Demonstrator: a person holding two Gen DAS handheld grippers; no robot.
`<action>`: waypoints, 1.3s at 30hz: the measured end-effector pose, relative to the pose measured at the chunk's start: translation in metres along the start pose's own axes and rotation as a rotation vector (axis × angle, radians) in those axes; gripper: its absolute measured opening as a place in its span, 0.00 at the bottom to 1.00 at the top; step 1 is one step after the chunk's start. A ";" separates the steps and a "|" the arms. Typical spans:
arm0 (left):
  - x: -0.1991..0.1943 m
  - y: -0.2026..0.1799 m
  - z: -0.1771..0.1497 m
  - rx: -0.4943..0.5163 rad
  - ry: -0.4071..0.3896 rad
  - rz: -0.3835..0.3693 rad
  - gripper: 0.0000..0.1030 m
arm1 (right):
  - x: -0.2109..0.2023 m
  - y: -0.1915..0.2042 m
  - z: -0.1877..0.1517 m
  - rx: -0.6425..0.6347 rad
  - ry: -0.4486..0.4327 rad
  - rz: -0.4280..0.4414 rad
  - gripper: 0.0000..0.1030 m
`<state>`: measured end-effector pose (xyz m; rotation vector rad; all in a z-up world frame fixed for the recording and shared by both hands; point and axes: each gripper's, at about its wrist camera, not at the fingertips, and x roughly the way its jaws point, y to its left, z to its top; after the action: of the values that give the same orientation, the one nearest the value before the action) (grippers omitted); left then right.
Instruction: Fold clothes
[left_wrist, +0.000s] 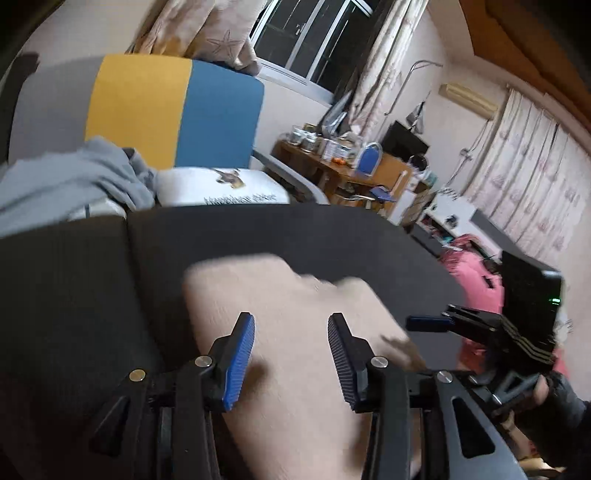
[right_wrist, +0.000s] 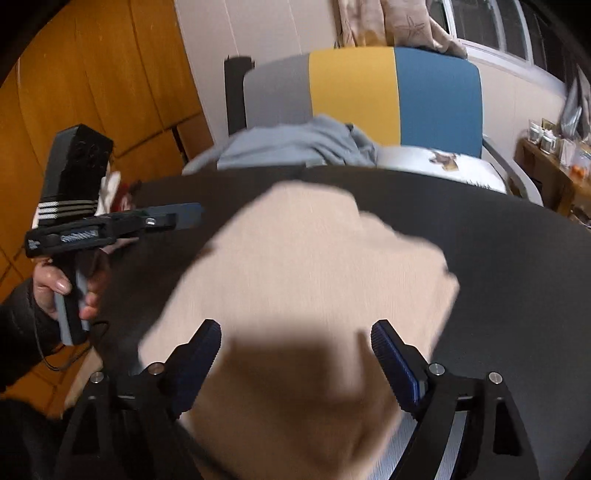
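**Over the dark table: both grippers above a beige garment, holding nothing**

Off the tabletop's left edge, seen from the right wrist cam, a hand holds the left gripper by its handle, fingers pointing in toward the middle. Its jaws stand spread w/ nothing between them; in its own view the beige cloth shows through the gap.

At the tabletop centre lies the beige garment — flat, compact, an irregular outline w/ stepped edges on its right side, which I'd read as layers lying over one another. Blur hides any seams, so can't tell how many folds it carries. It sits fully on the table, clear of the far edge.

Right gripper hovers over the garment's near part, jaws wide apart & empty, casting a shadow on the cloth below. Probably both tools are held open and above so either can drop onto an edge.

Beyond the far edge, a chair w/ grey/yellow/blue back carries a grey-blue garment in a loose heap and, right of it, a white printed piece — likely the stock of clothes, though whether waiting or done I can't say.

The scene fits either a fold part-way through or the beige piece just finished.
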<state>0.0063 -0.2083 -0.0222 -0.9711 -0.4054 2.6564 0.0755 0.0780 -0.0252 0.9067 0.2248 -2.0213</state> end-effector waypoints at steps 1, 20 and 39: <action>0.009 0.004 0.010 0.011 0.013 0.005 0.41 | 0.007 -0.001 0.006 0.009 -0.008 0.003 0.82; 0.116 -0.003 -0.007 -0.019 0.108 0.293 0.46 | 0.051 -0.025 -0.030 0.018 -0.076 -0.070 0.93; 0.017 0.077 -0.058 -0.422 0.072 -0.173 0.64 | -0.019 -0.097 -0.047 0.433 -0.016 0.172 1.00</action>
<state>0.0193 -0.2635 -0.1012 -1.0853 -1.0136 2.4175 0.0302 0.1703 -0.0634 1.1309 -0.3039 -1.9462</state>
